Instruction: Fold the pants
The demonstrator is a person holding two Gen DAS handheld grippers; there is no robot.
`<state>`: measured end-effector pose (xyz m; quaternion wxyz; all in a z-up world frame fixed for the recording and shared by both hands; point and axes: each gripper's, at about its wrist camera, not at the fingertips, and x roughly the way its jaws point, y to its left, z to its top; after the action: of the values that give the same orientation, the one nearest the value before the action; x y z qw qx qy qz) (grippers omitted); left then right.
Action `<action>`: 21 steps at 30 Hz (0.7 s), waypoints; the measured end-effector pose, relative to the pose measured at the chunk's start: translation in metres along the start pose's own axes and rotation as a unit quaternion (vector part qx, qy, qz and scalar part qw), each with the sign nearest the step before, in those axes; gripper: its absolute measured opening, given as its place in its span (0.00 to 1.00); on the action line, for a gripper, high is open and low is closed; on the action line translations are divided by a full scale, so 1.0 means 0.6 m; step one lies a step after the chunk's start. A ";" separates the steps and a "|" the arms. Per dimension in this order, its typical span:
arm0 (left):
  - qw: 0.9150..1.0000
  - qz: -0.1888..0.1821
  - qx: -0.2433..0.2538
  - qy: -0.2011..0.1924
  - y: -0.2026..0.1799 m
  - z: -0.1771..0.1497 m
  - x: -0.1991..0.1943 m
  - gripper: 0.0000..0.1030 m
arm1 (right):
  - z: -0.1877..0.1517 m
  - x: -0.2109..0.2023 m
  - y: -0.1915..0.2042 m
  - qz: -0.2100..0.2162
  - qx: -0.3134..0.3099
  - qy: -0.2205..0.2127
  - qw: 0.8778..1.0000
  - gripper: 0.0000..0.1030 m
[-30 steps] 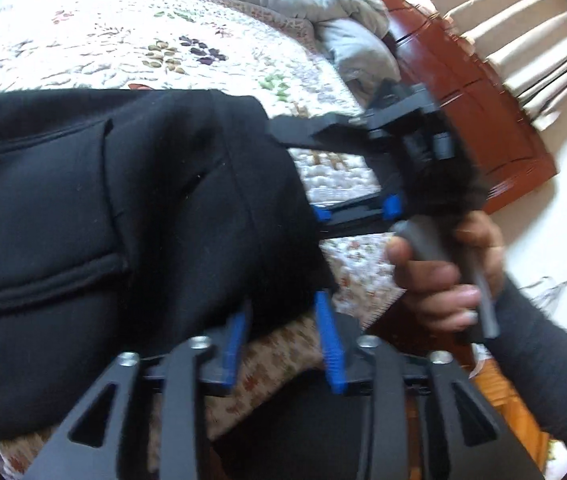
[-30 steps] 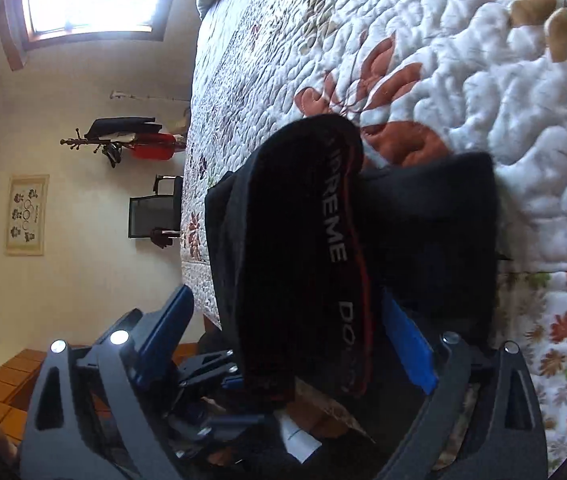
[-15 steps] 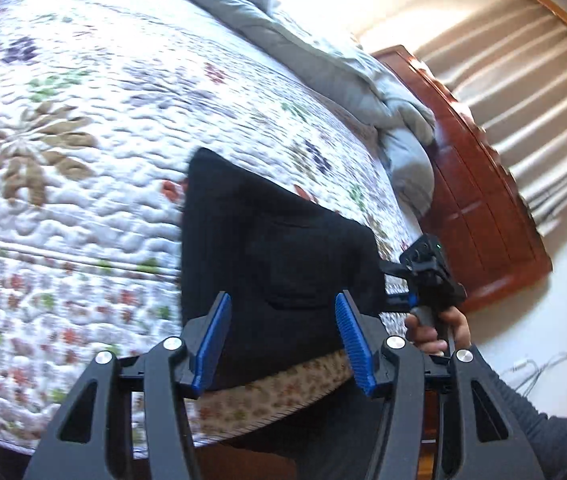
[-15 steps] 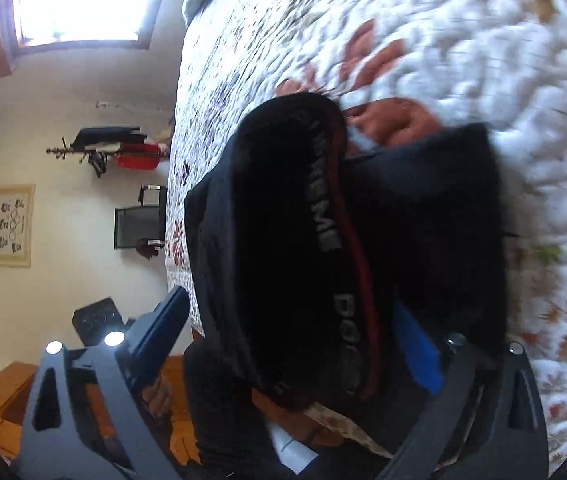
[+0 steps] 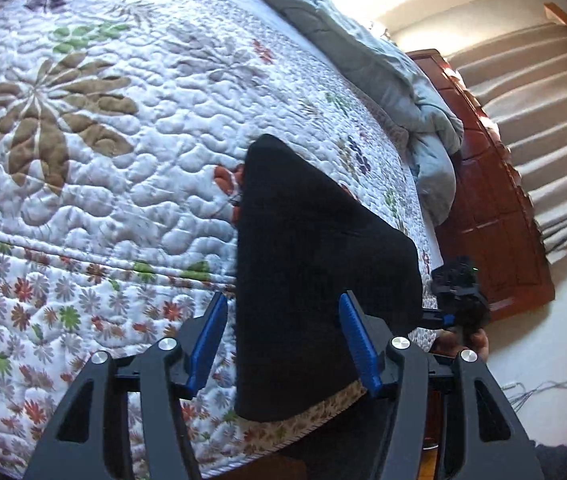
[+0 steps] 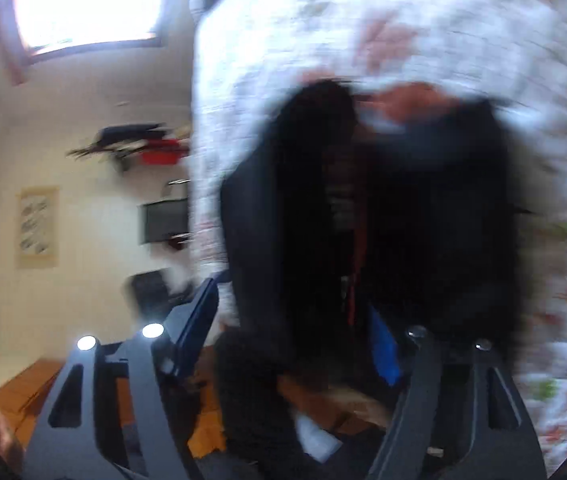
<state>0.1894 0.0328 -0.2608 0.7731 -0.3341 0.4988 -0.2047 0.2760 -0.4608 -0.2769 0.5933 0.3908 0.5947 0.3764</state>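
Note:
The black pants (image 5: pixel 315 264) lie folded in a compact stack on the floral quilt (image 5: pixel 103 140), near the bed's near edge. My left gripper (image 5: pixel 283 340) is open, its blue pads either side of the stack's near edge, holding nothing. The right gripper (image 5: pixel 457 300) shows in the left wrist view at the stack's right side, held by a hand. The right wrist view is blurred: the folded pants (image 6: pixel 403 220) with the red-striped waistband fill the middle, and my right gripper (image 6: pixel 295 340) is open in front of them.
A grey duvet (image 5: pixel 363 52) is bunched at the far side of the bed by the dark wood headboard (image 5: pixel 495 208). Curtains (image 5: pixel 543 120) hang behind. Wooden floor (image 6: pixel 23 392), a chair and a coat rack (image 6: pixel 135 144) are beyond the bed edge.
My left gripper has let go of the pants and pulled back and up, so the folded stack looks smaller. My right gripper is moving, blurring its view, and has drawn back slightly.

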 end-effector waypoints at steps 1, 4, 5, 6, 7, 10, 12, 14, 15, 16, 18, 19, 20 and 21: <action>1.000 0.003 -0.009 0.002 0.010 0.005 0.005 0.58 | 0.002 0.004 0.017 0.013 -0.023 -0.002 1.000 0.66; 1.000 0.016 -0.016 0.009 0.024 0.010 0.019 0.59 | 0.003 0.017 -0.014 -0.041 -0.003 0.010 0.999 0.52; 1.000 0.022 -0.016 0.015 0.027 0.010 0.027 0.59 | 0.003 0.025 -0.026 -0.055 0.005 0.015 0.998 0.31; 0.999 0.029 -0.016 0.019 0.031 0.009 0.034 0.59 | -0.001 0.015 -0.040 -0.058 0.003 0.014 0.998 0.21; 0.999 0.034 -0.018 0.023 0.034 0.009 0.040 0.59 | -0.002 0.014 -0.036 -0.060 -0.003 0.008 0.998 0.19; 0.999 0.040 -0.028 0.015 0.038 0.011 0.043 0.61 | -0.008 0.003 0.010 -0.081 -0.046 -0.007 0.996 0.17; 0.999 0.039 -0.024 0.008 0.028 0.013 0.038 0.61 | -0.018 -0.029 0.065 -0.092 -0.090 -0.030 0.991 0.16; 0.999 0.034 -0.010 0.002 0.011 0.014 0.031 0.61 | -0.037 -0.071 0.094 -0.091 -0.111 -0.062 0.988 0.16; 1.000 0.031 -0.001 0.000 0.001 0.015 0.030 0.61 | -0.046 -0.091 0.099 -0.096 -0.117 -0.078 0.985 0.16; 1.000 0.026 0.009 0.000 -0.010 0.013 0.032 0.62 | -0.055 -0.111 0.091 -0.108 -0.114 -0.092 0.983 0.16; 1.000 0.019 0.017 0.005 -0.023 0.010 0.040 0.62 | -0.064 -0.128 0.033 -0.117 -0.071 -0.100 0.986 0.16; 1.000 0.016 0.020 0.009 -0.030 0.007 0.048 0.62 | -0.066 -0.123 0.003 -0.136 -0.056 -0.092 0.985 0.16; 1.000 0.017 0.024 0.011 -0.035 0.006 0.053 0.62 | -0.068 -0.114 -0.024 -0.157 -0.044 -0.086 0.983 0.16; 0.999 0.019 0.029 0.010 -0.042 0.005 0.056 0.62 | -0.070 -0.107 -0.058 -0.158 -0.022 -0.086 0.984 0.16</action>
<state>0.2064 -0.0055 -0.2632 0.7814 -0.2998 0.5065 -0.2073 0.2330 -0.5331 -0.2815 0.7025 0.3098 0.5873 0.2562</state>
